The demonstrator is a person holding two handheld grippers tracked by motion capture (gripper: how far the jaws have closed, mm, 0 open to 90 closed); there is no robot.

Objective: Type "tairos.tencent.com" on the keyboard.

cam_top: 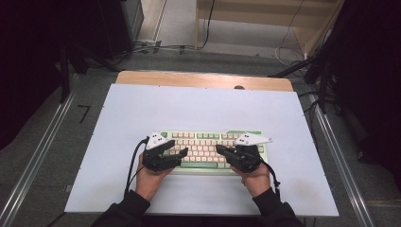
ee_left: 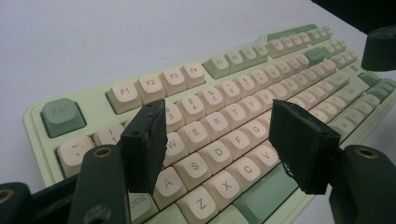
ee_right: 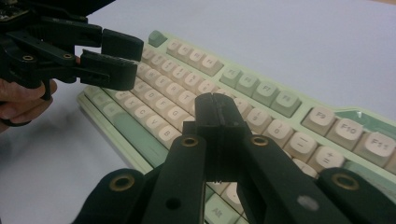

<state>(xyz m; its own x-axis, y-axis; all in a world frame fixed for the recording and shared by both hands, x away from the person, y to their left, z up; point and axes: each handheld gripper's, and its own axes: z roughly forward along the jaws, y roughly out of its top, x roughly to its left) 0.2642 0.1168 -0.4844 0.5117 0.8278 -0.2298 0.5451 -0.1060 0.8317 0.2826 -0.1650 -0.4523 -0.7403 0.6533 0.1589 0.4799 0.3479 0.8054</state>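
Keyboard: a pale green keyboard (cam_top: 208,150) with rounded cream keycaps and darker green accent keys, a smooth matte plastic; it lies flat under both claws, its long edge facing the person.
Left claw: the left claw (ee_left: 224,142) hovers over the letter keys at the keyboard's left half; its two black, blocky pads stand apart, with W, E, D, F showing in the gap and nothing between them.
Right claw: the right claw (ee_right: 218,116) sits low over the keyboard's right half, near the number row; its two black pads are pressed flat together, with nothing gripped.
Claw build: matte black arms with brass-ringed pivot holes; each carries a pale grey three-cornered plate on top and trails a black cable.
Hands: the left hand (cam_top: 150,178) and the right hand (cam_top: 257,178), in dark sleeves, hold the claws from the near edge.
Bench: the bench (cam_top: 142,109) under the claws has a smooth white top, with a bare wood strip along its far edge.
Room: grey floor, metal rails either side, cables and dark curtains beyond.
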